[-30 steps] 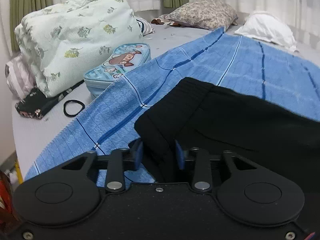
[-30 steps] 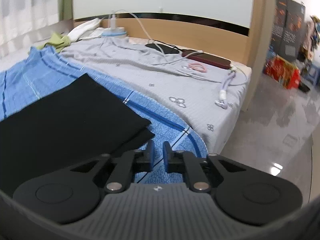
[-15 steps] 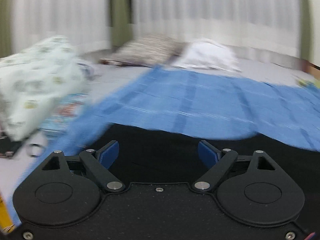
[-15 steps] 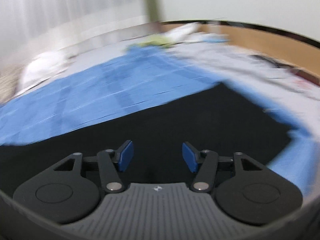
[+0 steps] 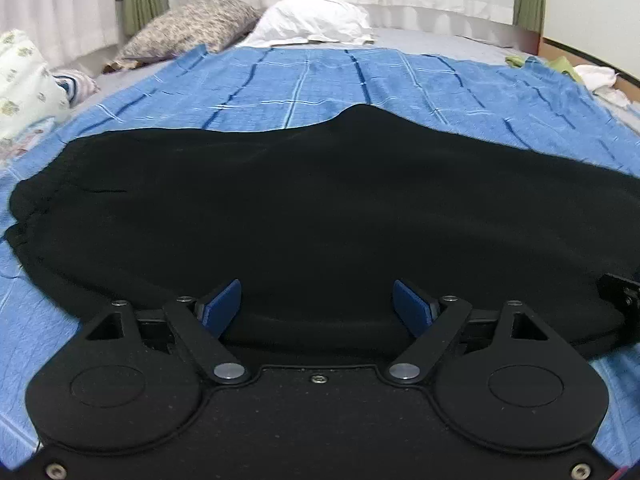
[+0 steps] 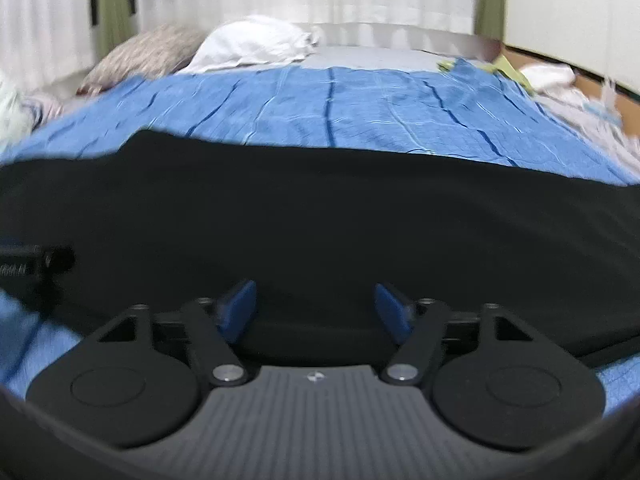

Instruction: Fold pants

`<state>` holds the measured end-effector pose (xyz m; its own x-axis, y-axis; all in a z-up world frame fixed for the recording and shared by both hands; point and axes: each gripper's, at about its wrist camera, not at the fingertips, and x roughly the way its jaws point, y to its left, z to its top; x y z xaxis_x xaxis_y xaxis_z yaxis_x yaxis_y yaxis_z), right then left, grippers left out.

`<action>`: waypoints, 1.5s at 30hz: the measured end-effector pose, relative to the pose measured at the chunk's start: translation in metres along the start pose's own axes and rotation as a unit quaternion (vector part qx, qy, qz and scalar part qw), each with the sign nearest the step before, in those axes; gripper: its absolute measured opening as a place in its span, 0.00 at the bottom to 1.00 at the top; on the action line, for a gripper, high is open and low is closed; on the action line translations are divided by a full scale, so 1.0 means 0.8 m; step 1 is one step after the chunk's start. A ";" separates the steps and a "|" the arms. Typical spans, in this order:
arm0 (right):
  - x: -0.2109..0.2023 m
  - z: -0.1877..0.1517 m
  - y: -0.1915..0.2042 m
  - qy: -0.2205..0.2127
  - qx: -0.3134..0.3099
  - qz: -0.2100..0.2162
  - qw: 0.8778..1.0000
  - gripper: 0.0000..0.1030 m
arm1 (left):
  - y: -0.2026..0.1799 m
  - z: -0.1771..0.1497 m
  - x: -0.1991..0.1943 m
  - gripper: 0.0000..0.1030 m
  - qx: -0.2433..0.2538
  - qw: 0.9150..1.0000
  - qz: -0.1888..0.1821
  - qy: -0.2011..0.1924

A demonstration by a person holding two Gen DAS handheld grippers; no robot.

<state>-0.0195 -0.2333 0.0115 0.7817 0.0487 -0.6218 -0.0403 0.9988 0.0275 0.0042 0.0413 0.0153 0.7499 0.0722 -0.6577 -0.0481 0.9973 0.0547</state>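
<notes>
Released since earlier, black pants point(image 5: 320, 208) lie crosswise (long axis left-right).

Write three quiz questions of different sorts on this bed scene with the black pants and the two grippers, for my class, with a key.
1. True or false: the black pants lie on a blue striped blanket.
2. Multiple choice: the pillow nearest the middle of the left wrist view, beyond the blanket, is A) white, B) red, C) black.
3. Fill in: the left gripper has its blue pads ____ , gripping nothing.

Key: 1 true. 2 A, the white pillow. 3 apart. The right gripper's jaws are opening, also gripping nothing.
</notes>
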 end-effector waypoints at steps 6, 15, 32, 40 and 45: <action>-0.021 -0.018 -0.002 -0.002 -0.002 0.016 1.000 0.85 | 0.001 -0.018 -0.011 0.82 0.000 1.000 0.001 -0.008; -0.066 -0.029 -0.040 -0.014 0.069 0.046 0.996 0.86 | -0.004 -0.012 -0.041 0.82 0.006 1.000 -0.007 0.014; -0.125 -0.087 -0.302 -0.123 0.438 -0.093 0.886 0.80 | -0.189 -0.015 -0.034 0.82 0.107 0.985 -0.131 0.007; -0.110 -0.084 -0.366 -0.143 0.471 -0.132 0.860 0.80 | -0.168 -0.034 -0.040 0.85 0.096 0.988 -0.124 -0.004; -0.097 -0.073 -0.388 -0.149 0.463 -0.158 0.859 0.80 | -0.167 -0.032 -0.038 0.87 0.098 0.988 -0.117 -0.004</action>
<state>-0.1039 -0.5476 0.0053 0.7927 -0.3651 -0.4881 0.6081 0.5295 0.5915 -0.0290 -0.0936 0.0088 0.7311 -0.1604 -0.6631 0.2547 0.9659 0.0471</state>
